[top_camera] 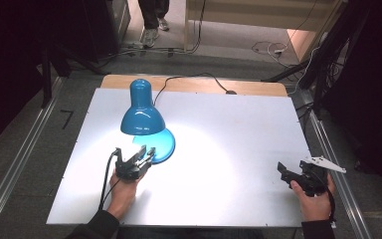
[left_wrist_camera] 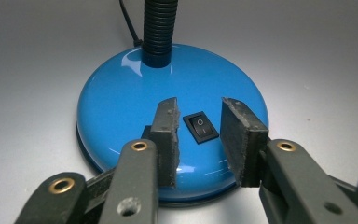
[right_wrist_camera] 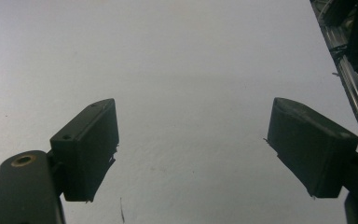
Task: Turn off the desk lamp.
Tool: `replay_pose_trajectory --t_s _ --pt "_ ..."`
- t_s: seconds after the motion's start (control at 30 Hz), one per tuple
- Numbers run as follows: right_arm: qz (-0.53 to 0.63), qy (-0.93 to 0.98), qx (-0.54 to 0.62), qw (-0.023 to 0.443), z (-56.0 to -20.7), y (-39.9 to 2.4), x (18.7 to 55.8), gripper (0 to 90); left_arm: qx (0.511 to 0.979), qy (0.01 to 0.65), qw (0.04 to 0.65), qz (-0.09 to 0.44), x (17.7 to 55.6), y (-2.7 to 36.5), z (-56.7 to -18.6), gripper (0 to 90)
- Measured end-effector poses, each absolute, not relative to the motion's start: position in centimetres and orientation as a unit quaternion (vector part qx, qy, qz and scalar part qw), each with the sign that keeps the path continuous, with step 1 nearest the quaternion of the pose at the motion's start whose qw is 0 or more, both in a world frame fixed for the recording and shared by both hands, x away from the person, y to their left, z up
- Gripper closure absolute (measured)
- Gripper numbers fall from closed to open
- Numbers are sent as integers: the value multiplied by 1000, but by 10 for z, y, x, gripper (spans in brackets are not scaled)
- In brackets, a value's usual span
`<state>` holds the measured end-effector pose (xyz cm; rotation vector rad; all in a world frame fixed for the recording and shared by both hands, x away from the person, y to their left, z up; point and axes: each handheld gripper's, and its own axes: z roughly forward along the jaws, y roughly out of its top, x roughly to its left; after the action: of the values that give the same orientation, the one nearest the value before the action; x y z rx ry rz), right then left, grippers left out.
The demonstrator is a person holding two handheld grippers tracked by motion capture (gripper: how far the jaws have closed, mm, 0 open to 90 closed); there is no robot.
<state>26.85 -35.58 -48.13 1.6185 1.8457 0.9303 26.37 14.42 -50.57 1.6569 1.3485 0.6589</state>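
A blue desk lamp (top_camera: 142, 113) stands lit on the white table (top_camera: 229, 129), its shade throwing a bright pool of light downward. Its round blue base (left_wrist_camera: 121, 98) carries a small black rocker switch (left_wrist_camera: 200, 127) and a black ribbed neck (left_wrist_camera: 159, 28). My left gripper (top_camera: 146, 153) hovers at the base's near edge; in the left gripper view its jaws stand slightly apart on either side of the switch, holding nothing. My right gripper (top_camera: 287, 172) rests near the table's right front corner, open wide over bare table (right_wrist_camera: 186, 84).
The lamp's black cord (top_camera: 189, 77) runs off the table's far edge. A metal rail (top_camera: 328, 149) borders the table's right side, another the left. A person's legs (top_camera: 151, 20) stand on the floor beyond the table.
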Motion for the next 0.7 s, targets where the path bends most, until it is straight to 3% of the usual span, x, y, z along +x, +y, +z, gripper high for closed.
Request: replay_pose_trajectory --t_s 0.27,0.7 --pt "343 680 596 255 -481 -356 269 154 668 542 440 257 268 143 -507 898" --pt "345 680 595 255 -481 -356 268 154 672 540 435 260 272 140 -508 899"
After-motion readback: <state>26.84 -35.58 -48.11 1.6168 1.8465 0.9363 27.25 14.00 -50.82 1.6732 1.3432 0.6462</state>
